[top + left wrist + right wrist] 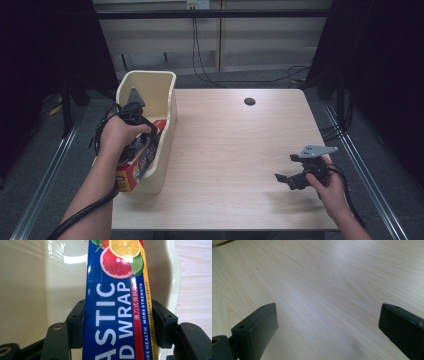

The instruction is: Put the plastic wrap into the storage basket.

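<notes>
The left gripper's (117,323) fingers (76,322) pinch the plastic wrap box (115,302) across its narrow width, one pad flat on each long side, with the printed face turned up toward the camera that rides on the gripper. In the high view the left gripper (145,131) sits over the cream bin (167,100) at about nine o'clock on the desk (235,150), and the box (142,162) lies slanted inside that bin, its near end toward six o'clock poking above the bin's front rim.

The step in hand looks like settling the box into the bin, or lifting it out; I cannot tell which. Either way, the grip is well centred on the sides, so the sound course is to keep the box's long axis in line with the bin's length and move it along that axis rather than sideways, since the cream walls stand close on both flanks. Letting go should wait until the box rests on the bin floor.

The right gripper (295,177), at about four o'clock near the desk's edge, holds its fingers (254,327) spread wide over bare wood, pinching nothing.
</notes>
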Motion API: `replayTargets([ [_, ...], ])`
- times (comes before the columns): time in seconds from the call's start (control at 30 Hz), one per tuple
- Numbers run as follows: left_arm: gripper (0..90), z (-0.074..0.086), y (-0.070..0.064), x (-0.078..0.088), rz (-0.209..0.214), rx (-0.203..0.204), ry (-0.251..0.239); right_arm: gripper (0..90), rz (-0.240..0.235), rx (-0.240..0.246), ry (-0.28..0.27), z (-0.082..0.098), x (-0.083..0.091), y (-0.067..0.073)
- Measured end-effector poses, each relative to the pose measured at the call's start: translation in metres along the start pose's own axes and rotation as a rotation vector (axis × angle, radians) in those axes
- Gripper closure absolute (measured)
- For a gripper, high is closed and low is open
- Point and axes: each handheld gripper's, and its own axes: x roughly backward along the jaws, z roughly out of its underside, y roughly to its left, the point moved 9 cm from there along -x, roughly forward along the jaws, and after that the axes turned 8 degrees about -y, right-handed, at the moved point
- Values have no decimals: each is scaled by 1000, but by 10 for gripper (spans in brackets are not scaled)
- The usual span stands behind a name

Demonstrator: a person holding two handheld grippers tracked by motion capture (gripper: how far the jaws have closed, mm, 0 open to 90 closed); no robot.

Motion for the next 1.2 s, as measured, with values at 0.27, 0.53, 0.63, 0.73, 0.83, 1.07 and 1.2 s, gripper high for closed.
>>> replayTargets([
  [0.27, 397, 0, 0, -1, 2, 13, 2, 20, -5, -1, 3, 0, 0, 1],
  [0.53, 392, 0, 1, -1, 6, 21, 2, 20, -3, 0, 5, 0, 0, 1],
  [0.63, 388, 0, 1, -2, 14, 34, 7, 20, -2, -1, 6, 0, 0, 1],
  [0.73, 386, 0, 1, -2, 6, 31, 8, 20, -4, 0, 3, 0, 0, 1],
  [0.83, 377, -1, 0, -1, 8, 36, 5, 20, -1, 0, 1, 0, 0, 0],
  [1.07, 362, -5, 1, 10, 44, 49, -49, 20, -6, 0, 0, -1, 0, 1],
  [1.2, 350, -6, 0, 16, 63, 42, -61, 20, -7, 0, 0, -1, 0, 2],
])
